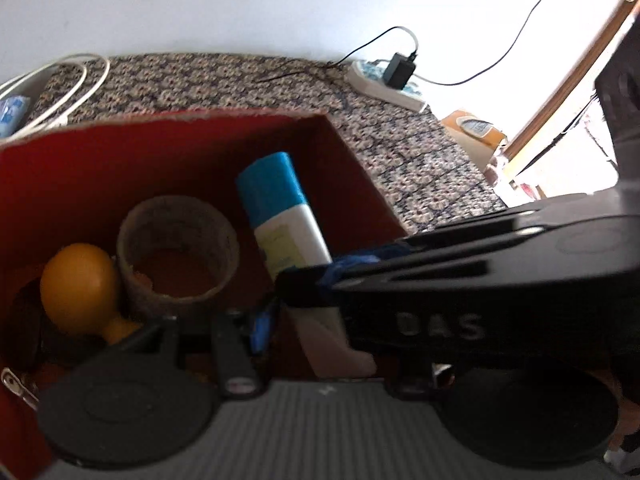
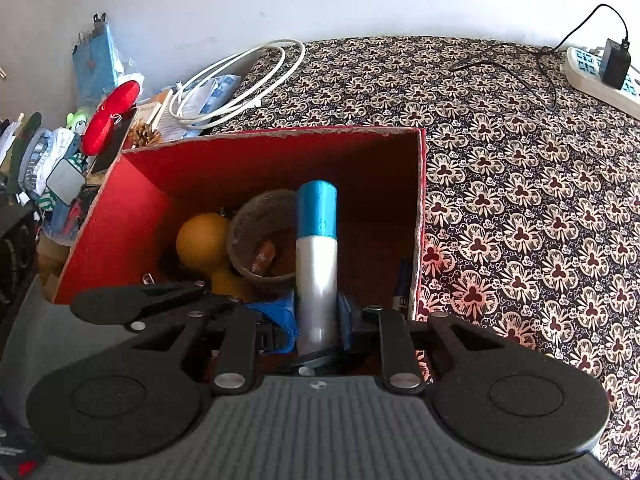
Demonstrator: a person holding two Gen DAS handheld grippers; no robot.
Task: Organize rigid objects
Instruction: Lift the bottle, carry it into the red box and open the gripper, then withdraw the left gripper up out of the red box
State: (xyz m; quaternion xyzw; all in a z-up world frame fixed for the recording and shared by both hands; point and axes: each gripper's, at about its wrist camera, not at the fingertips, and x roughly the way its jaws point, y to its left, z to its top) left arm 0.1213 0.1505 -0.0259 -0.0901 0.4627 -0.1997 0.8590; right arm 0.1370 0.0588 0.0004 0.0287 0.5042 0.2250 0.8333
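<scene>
A red cardboard box (image 2: 132, 216) stands on the patterned cloth. In it lie a yellow bulb-shaped object (image 2: 204, 240) and a roll of tape (image 2: 264, 232). My right gripper (image 2: 318, 320) is shut on a white bottle with a blue cap (image 2: 318, 240) and holds it upright over the box. In the left wrist view the same bottle (image 1: 284, 224) leans in the box (image 1: 80, 160), beside the tape roll (image 1: 178, 252) and the yellow object (image 1: 80, 284). The right gripper's finger (image 1: 440, 280) crosses in front. My left gripper (image 1: 280, 320) sits at the box's near edge, its jaws mostly hidden.
A white coiled cable (image 2: 236, 80) and a pile of clutter (image 2: 80, 140) lie at the left. A power strip with a black adapter (image 2: 600, 72) lies at the back right. A dark marker (image 2: 402, 284) stands in the box's right corner. Patterned cloth (image 2: 520, 200) covers the surface.
</scene>
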